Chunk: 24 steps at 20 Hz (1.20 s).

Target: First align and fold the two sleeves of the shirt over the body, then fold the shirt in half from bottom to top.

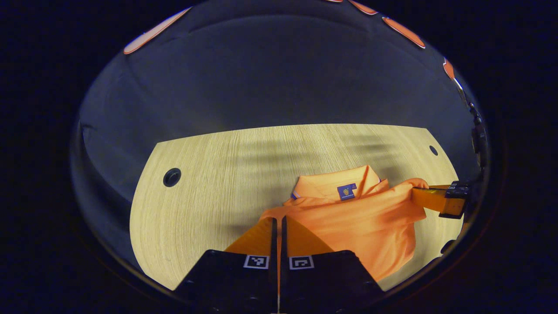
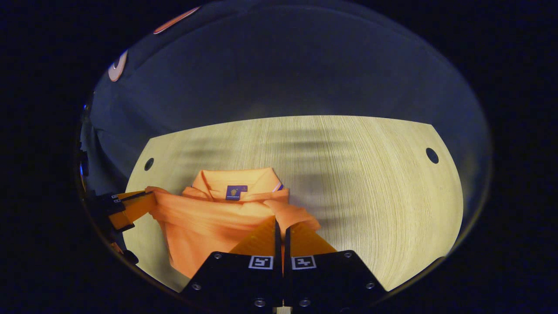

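Final bottom-to-top fold nearly done, judging by the hem edge up near the collar.
Left tool (image 1: 279,222) and right tool (image 2: 281,226) are each pinched on the shirt (image 1: 362,218) hem near the collar (image 2: 235,179), over the table (image 1: 218,174); each view shows the opposite tool gripping cloth from the side.

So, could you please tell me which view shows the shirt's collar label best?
The left gripper view: the collar label is larger there, clear of the tongs. The right gripper view shows the same label slightly smaller.
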Tool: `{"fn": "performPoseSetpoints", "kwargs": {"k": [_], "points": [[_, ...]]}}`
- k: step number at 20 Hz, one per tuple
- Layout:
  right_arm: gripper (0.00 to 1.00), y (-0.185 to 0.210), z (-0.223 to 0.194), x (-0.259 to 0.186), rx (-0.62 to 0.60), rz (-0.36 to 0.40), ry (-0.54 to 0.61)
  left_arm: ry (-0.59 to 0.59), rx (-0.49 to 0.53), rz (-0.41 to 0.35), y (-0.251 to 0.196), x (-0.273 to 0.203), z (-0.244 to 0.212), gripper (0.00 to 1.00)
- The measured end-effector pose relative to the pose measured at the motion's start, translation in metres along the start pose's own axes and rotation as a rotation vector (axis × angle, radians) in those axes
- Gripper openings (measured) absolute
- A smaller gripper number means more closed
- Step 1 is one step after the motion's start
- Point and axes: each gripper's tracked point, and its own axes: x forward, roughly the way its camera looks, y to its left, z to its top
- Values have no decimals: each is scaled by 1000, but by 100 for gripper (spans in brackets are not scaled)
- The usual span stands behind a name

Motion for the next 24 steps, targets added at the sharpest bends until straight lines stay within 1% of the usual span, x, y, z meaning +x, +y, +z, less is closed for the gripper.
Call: {"fn": "performPoseSetpoints", "kwargs": {"k": [1, 2, 3, 4, 5, 7, 8, 9, 11, 13, 15, 19, 22, 24], "points": [[3, 0, 1, 0, 0, -11, -8, -9, -4, 3, 3, 1, 3, 6], [7, -2, 2, -2, -6, -25, -11, -20, -17, 4, 2, 2, 6, 11], [21, -5, -2, 1, -8, -32, -5, -27, -30, -2, 1, 2, 8, 17], [26, -5, -5, 2, -15, -39, 0, -28, -37, -12, -1, 0, 7, 19], [45, -6, -4, 0, -27, -47, -1, -33, -42, -20, -2, 0, 7, 39], [82, -14, 0, -5, -50, -85, -22, -62, -57, -8, 4, -3, 13, 79], [96, -14, 4, -10, -57, -93, -40, -81, -57, -2, 5, -10, 17, 99], [100, -13, 8, -16, -55, -92, -57, -102, -53, 7, 7, -17, 22, 98], [100, -5, 16, -33, -38, -72, -98, -153, -46, 25, 10, -33, 35, 99], [99, 4, 26, -56, -33, -49, -148, -221, -46, 30, 10, -60, 52, 98], [99, 11, 40, -89, -54, -30, -224, -286, -35, 35, 9, -95, 67, 98], [99, 24, 60, -161, -107, 4, -390, -412, -29, 17, -8, -172, 89, 98], [99, 24, 62, -210, -119, 14, -484, -510, -53, 3, -20, -233, 97, 98], [99, 23, 64, -241, -109, 26, -548, -580, -64, 21, -21, -269, 96, 98]]}}
